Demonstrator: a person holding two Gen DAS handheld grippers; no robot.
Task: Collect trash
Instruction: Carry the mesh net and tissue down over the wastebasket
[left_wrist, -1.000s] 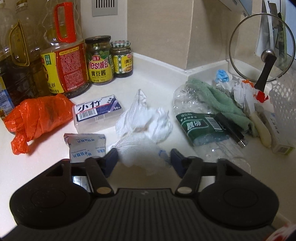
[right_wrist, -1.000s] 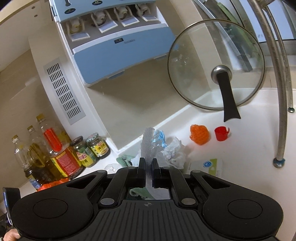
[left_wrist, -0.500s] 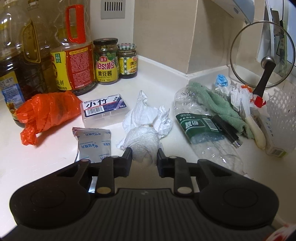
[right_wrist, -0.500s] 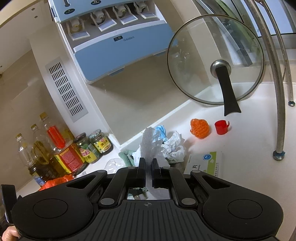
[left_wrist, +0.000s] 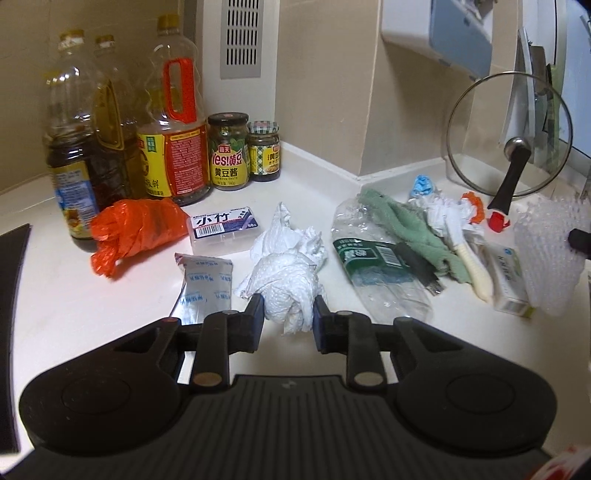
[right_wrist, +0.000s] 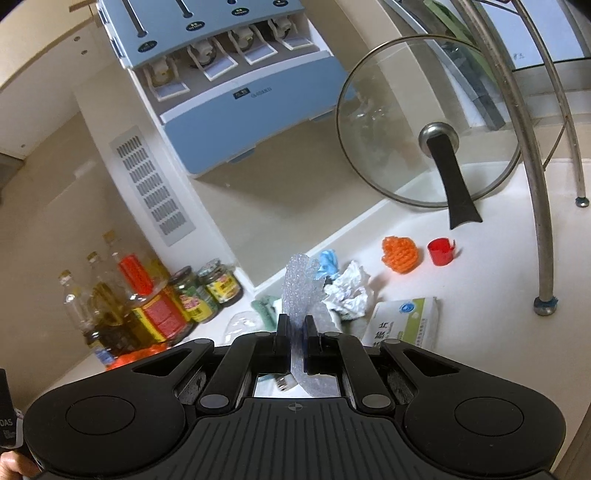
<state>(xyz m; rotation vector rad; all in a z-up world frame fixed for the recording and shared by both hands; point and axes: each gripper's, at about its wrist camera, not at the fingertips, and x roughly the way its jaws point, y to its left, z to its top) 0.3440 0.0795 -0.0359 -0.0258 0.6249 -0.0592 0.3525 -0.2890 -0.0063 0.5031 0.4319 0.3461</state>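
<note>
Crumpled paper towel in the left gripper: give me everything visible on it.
The crumpled paper towel is white, with a dotted embossed texture, wadded into a loose ball with ragged tails hanging down. The left gripper is shut on its lower part, both pads pressing in. Behind it lies a second white tissue wad; whether they touch is unclear. The counter shows below it.

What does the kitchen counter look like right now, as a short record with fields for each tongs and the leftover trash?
left tongs: shut on the crumpled paper towel
right tongs: shut on a bubble wrap sheet
trash on counter: orange plastic bag, crushed plastic bottle, foil packet
not trash: oil bottles, sauce jars, glass lid
</note>
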